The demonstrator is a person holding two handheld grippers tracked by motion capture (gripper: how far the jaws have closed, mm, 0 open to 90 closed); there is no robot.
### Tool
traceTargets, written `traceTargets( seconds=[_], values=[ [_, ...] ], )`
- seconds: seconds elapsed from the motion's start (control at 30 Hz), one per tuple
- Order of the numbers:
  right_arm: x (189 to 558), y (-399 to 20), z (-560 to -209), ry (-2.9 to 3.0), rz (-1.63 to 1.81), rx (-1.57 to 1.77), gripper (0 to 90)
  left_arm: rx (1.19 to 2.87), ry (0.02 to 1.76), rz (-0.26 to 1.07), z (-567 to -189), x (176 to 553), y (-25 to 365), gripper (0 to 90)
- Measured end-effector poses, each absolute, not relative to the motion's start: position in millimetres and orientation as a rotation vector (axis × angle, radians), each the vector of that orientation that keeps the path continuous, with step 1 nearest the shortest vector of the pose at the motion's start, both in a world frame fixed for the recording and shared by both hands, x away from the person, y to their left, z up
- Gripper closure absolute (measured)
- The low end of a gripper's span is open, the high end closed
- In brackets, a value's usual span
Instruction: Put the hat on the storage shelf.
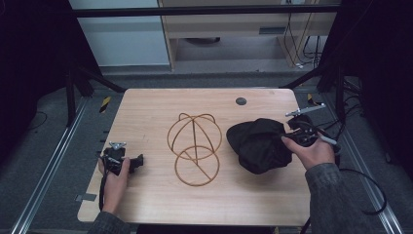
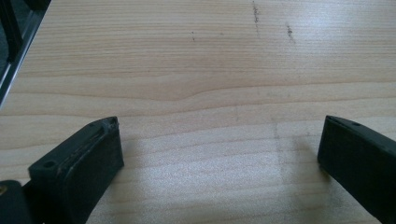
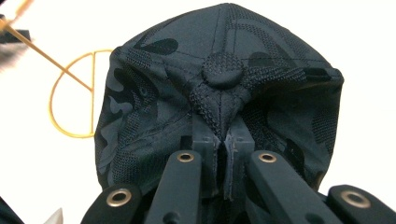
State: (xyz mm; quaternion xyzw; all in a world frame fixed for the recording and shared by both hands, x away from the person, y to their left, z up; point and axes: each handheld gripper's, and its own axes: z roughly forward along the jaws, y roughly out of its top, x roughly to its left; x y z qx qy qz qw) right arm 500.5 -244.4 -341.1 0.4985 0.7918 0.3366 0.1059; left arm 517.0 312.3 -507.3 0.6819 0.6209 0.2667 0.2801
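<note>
Your right gripper (image 3: 224, 140) is clamped on the cap (image 1: 258, 144), pinching a fold of the crown fabric just under the top button (image 3: 223, 70), which gives you a firm hold near the cap's centre so it hangs evenly. The cap sits at the right of the table (image 1: 146, 204), just beside the wire stand (image 1: 195, 148) (likely where it is meant to go). Your left gripper (image 1: 139, 162) rests at the left, well apart from both, jaws spread wide with nothing between them, probably waiting to steady the stand.

The right gripper view shows the pinch and the cap's camouflage pattern, which the high view blurs into a dark lump. The high view gives the layout: stand in the middle, cap to its right. The left gripper view adds bare wood between its jaws.
</note>
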Motion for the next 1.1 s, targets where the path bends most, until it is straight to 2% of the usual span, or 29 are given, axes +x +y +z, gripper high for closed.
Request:
traceTargets(
  seconds=[1.1],
  values=[
    [510.6, -243.7, -257.7, 2.128, 1.18, 1.426, 86.1, 1.834, 1.659, 0.712, -507.2, 519.3, 311.6, 0.0]
  ],
)
